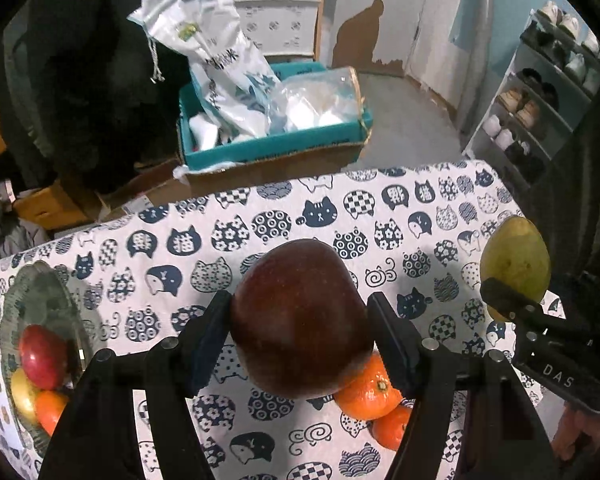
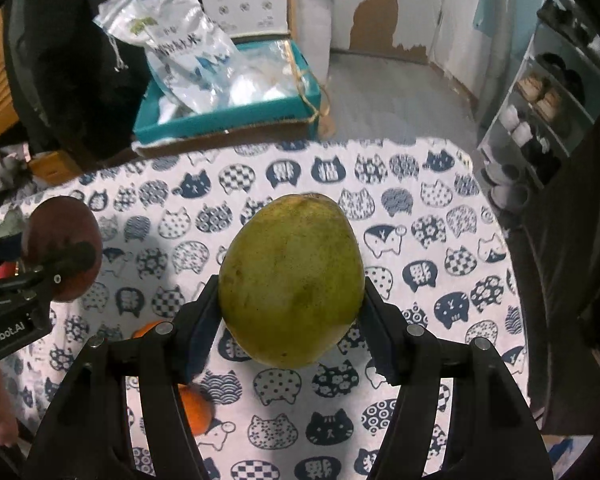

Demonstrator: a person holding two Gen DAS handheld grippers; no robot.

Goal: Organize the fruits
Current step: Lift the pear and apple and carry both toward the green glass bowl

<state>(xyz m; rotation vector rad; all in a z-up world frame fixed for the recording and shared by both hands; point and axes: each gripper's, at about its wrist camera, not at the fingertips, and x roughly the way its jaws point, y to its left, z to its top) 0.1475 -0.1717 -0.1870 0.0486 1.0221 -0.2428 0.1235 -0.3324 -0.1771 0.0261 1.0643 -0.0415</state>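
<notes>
My left gripper (image 1: 300, 320) is shut on a dark red apple (image 1: 300, 316), held above the cat-print tablecloth (image 1: 260, 232). Below it lie two oranges (image 1: 370, 394), one partly hidden behind the finger. My right gripper (image 2: 290, 300) is shut on a green mango (image 2: 292, 280), also lifted off the cloth. That mango (image 1: 516, 256) shows at the right of the left wrist view, and the apple (image 2: 62, 246) at the left of the right wrist view. A glass bowl (image 1: 28, 280) at the far left holds a red apple (image 1: 44, 356), a yellow fruit and an orange.
Beyond the table's far edge stands a teal box (image 1: 276, 144) with plastic bags in it, on cardboard. A shoe rack (image 1: 540, 96) stands at the right. A dark bulky shape fills the back left. An orange (image 2: 196, 408) lies under the right gripper's left finger.
</notes>
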